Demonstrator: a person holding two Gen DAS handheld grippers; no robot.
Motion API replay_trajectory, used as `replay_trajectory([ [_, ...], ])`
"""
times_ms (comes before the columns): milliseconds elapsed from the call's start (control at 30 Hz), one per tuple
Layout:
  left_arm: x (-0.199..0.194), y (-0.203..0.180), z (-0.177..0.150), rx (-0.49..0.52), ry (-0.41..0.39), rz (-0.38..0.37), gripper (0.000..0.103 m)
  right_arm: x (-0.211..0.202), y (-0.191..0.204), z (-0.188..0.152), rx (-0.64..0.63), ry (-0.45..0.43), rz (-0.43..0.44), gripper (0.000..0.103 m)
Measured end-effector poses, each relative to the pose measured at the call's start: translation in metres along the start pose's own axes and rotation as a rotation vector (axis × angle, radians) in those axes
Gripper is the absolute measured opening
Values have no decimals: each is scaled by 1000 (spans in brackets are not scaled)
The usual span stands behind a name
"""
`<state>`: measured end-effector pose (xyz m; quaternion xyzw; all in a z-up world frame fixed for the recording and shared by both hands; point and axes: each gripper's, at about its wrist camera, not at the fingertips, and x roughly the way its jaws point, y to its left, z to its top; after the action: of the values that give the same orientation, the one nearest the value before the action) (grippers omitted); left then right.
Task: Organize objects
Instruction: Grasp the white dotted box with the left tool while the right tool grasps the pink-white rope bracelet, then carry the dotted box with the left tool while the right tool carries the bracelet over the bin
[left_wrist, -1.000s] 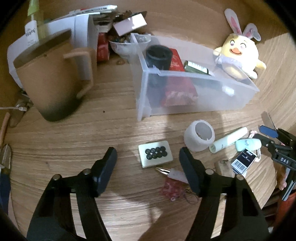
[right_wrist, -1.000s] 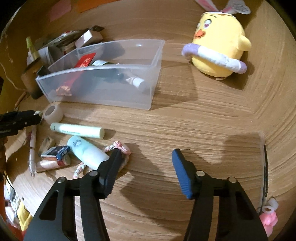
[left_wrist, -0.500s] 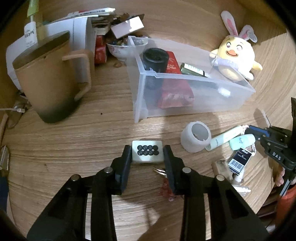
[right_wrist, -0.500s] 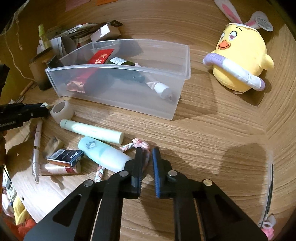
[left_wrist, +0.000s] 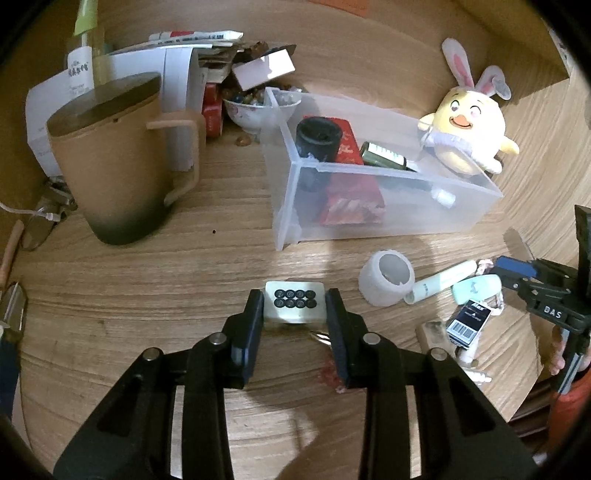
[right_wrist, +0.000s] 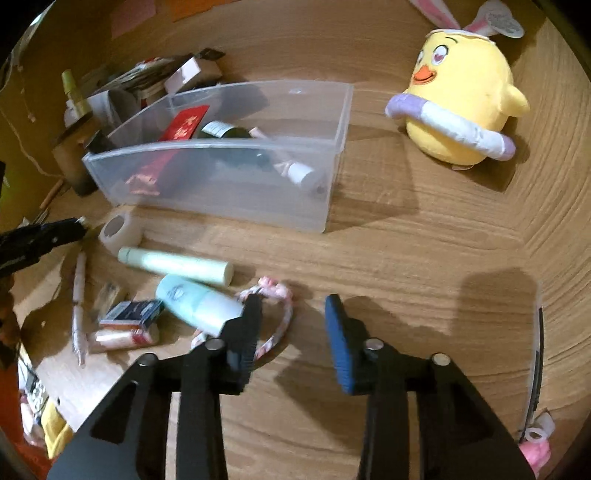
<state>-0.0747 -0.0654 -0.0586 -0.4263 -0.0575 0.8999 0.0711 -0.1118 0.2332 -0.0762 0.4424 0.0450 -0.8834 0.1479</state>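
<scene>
**Your left gripper (left_wrist: 294, 308) has just closed on the white block (left_wrist: 294, 303); your right gripper (right_wrist: 293, 308) has reopened, empty.**

A second ago the left jaws stood wide around the block; now they clamp its sides, and it looks slightly lifted off the table (left_wrist: 147, 280), so it is probably ready to carry to the bin (left_wrist: 388, 218). The right jaws, pinched nearly together half a second ago, now stand wide beside the pink cord (right_wrist: 277, 317). Count: one bin, one block, one tape roll (left_wrist: 386, 282), two pale tubes (right_wrist: 177, 264), one cord, one plush chick (right_wrist: 465, 96), one mug (left_wrist: 110, 162).
</scene>
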Motion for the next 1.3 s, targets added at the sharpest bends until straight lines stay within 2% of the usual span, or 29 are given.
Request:
replay_trajectory([
  [367,-7,-11,11,35,-37,-26,33,19,23,13,-99,10,9,33],
  [433,-7,-15,12,41,-41,-32,33,21,27,13,-124,0,8,24],
  [467,-7,-17,13,45,-42,-35,33,21,28,14,-128,-2,18,14],
  [500,-7,-19,13,49,-44,-37,33,22,29,15,-135,-3,12,9],
  [600,-8,-24,15,58,-50,-42,33,24,29,16,-133,-8,-5,6],
  [900,-20,-37,28,81,-88,-62,33,3,-1,1,-28,-27,-51,5],
  [1067,-26,-49,36,97,-114,-80,33,-21,-6,4,-11,-85,-40,5],
  [1133,-28,-56,39,104,-123,-85,33,-21,-3,8,-10,-70,-12,6],
  [1167,-28,-58,41,107,-126,-88,33,-19,-2,9,-5,-56,-5,14],
  [1200,-29,-61,44,109,-130,-90,33,-16,0,10,2,-42,0,30],
  [1233,-29,-64,46,113,-135,-91,33,-11,2,11,8,-36,5,38],
  [1267,-29,-67,49,117,-141,-90,33,-7,5,11,7,-43,0,43],
  [1300,-29,-70,52,120,-146,-88,33,-3,7,11,-1,-48,-13,43],
])
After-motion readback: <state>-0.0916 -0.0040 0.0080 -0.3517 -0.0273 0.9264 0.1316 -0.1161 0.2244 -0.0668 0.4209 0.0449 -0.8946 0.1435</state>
